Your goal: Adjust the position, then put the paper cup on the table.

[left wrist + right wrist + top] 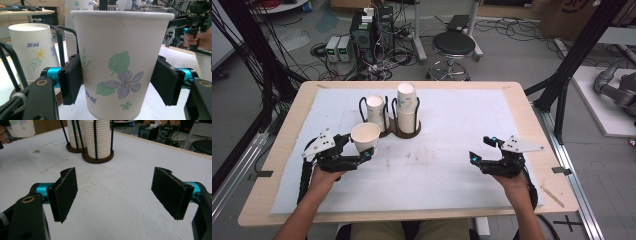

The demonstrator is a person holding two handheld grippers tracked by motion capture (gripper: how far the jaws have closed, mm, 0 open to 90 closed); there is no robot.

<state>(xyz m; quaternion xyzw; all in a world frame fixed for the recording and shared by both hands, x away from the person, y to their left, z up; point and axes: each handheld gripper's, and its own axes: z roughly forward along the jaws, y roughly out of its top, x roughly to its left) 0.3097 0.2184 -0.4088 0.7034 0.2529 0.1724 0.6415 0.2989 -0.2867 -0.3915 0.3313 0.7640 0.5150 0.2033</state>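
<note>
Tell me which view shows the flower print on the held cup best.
Left gripper view: the cup sits close between the left tongs, print facing the camera. High view shows mostly its rim; right gripper view catches just its corner.

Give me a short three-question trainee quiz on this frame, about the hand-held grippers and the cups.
1. True or false: the left hand-held gripper holds the flowered paper cup between its jaws.
2. Multiple choice: the jaws of the right hand-held gripper are A) shut on a cup, B) open over the table with nothing between them, C) closed on a post of the holder.
3. Short answer: how many stacks of cups stand in the wire holder at the middle of the table?

Key: 1 true; 2 B; 3 two.
</note>
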